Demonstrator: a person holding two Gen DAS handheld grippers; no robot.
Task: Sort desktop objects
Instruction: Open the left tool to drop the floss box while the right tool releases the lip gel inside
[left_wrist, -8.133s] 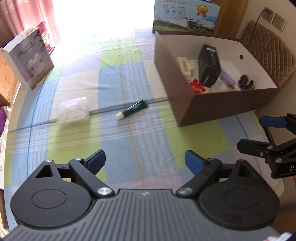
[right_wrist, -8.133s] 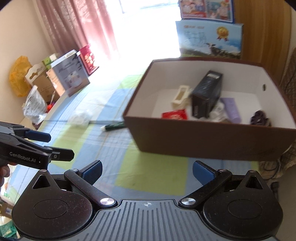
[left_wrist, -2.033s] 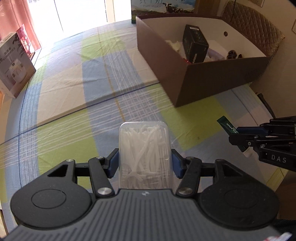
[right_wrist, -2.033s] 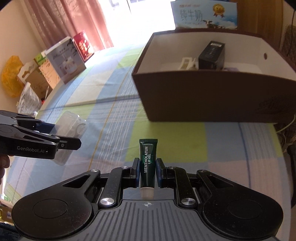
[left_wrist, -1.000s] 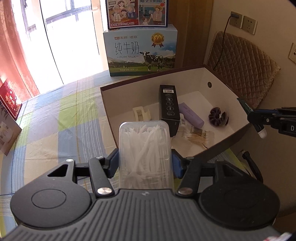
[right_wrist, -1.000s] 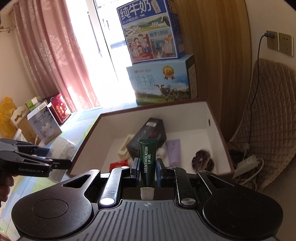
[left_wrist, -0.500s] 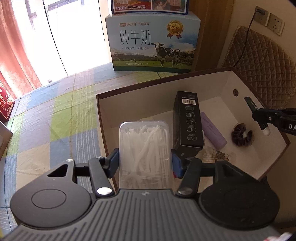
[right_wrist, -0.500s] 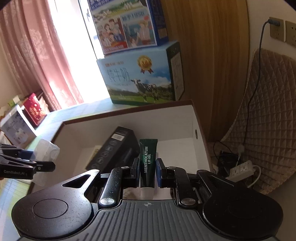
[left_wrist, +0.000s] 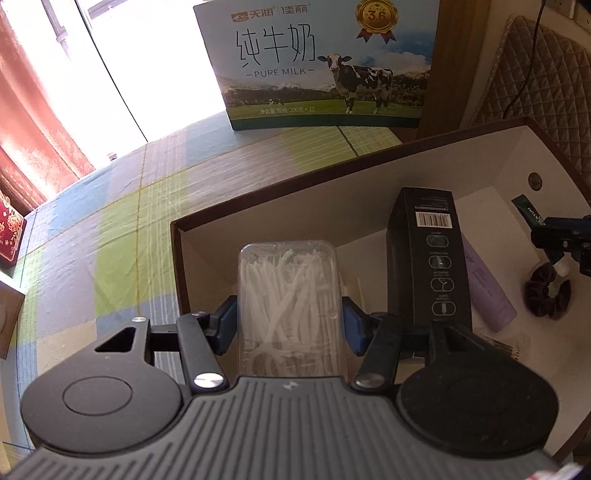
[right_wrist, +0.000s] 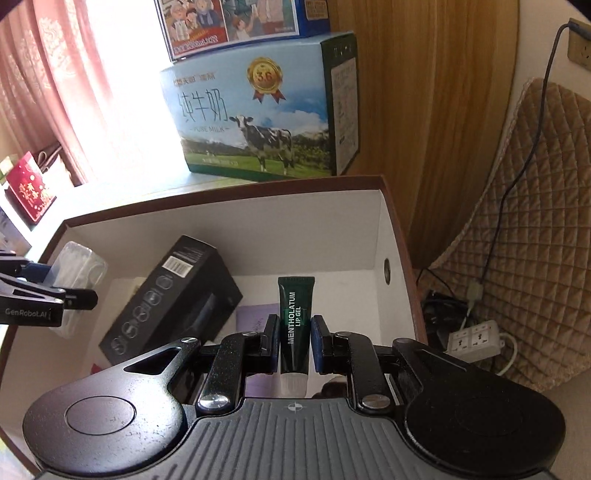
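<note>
Surface: table (left_wrist: 122, 229) under a checked cloth of blue, green and cream, filling the left half of the left wrist view. Room: red curtain (left_wrist: 33, 140) and bright window at upper left, milk carton (left_wrist: 317, 62) at upper centre, quilted cushion (right_wrist: 524, 229) and power strip (right_wrist: 476, 339) at right of the right wrist view.

Brown box (left_wrist: 295, 192), white inside, open top, right half of frame. Holds a black carton (left_wrist: 428, 258) standing tilted, a lilac tube (left_wrist: 487, 291), a dark scrunchie (left_wrist: 548, 299). Bare floor shows along its far wall.

Left tongs (left_wrist: 288, 325): closed on a clear case of white floss picks (left_wrist: 288, 295), over the box's near-left corner.

Right tongs (right_wrist: 294, 343): closed on a green lip gel tube (right_wrist: 295, 325), cap toward the camera, above the box's right end.

Change: half a second earlier both tongs sat further back; the box now fills more of each view.
</note>
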